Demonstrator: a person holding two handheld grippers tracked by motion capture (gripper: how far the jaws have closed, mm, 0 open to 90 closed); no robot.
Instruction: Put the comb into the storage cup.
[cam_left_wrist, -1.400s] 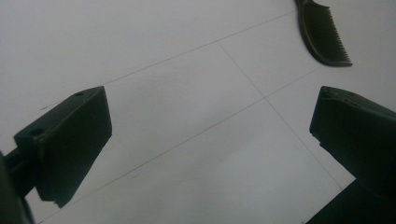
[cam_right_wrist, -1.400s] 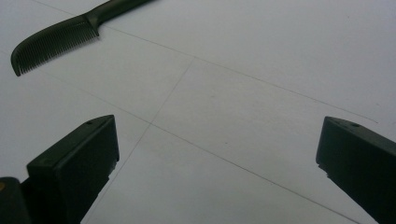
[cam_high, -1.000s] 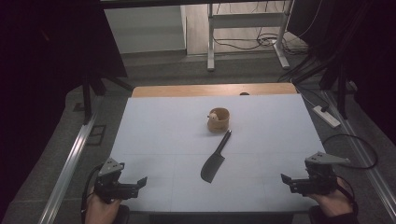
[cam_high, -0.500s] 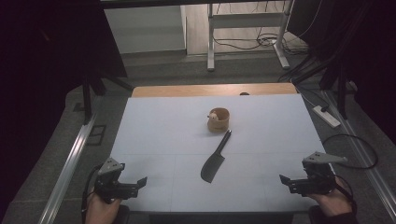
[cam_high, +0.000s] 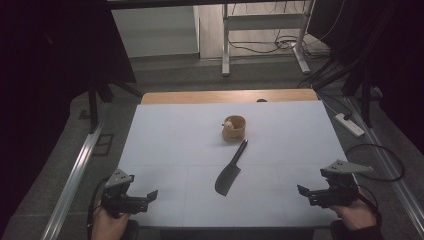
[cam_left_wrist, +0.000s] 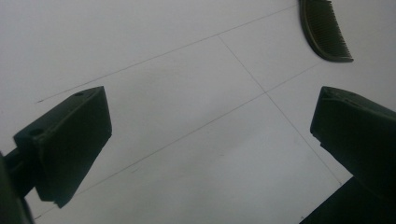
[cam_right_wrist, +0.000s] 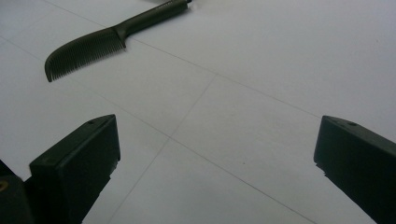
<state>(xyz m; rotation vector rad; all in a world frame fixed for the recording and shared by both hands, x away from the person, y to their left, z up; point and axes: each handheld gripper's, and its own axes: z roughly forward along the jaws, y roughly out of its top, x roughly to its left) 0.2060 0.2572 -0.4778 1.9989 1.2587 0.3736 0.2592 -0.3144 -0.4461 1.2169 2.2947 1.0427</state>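
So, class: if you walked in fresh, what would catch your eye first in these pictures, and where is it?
A dark comb lies alone mid-table on the white table cover, its handle pointing toward a small wooden cup just beyond it. At the near corners, the left tongs and right tongs sit open, both facing inward toward the comb with nothing in them.

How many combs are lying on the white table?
1. The dark comb lies mid-table, its handle pointing at the small wooden cup, between the open left tongs and right tongs.
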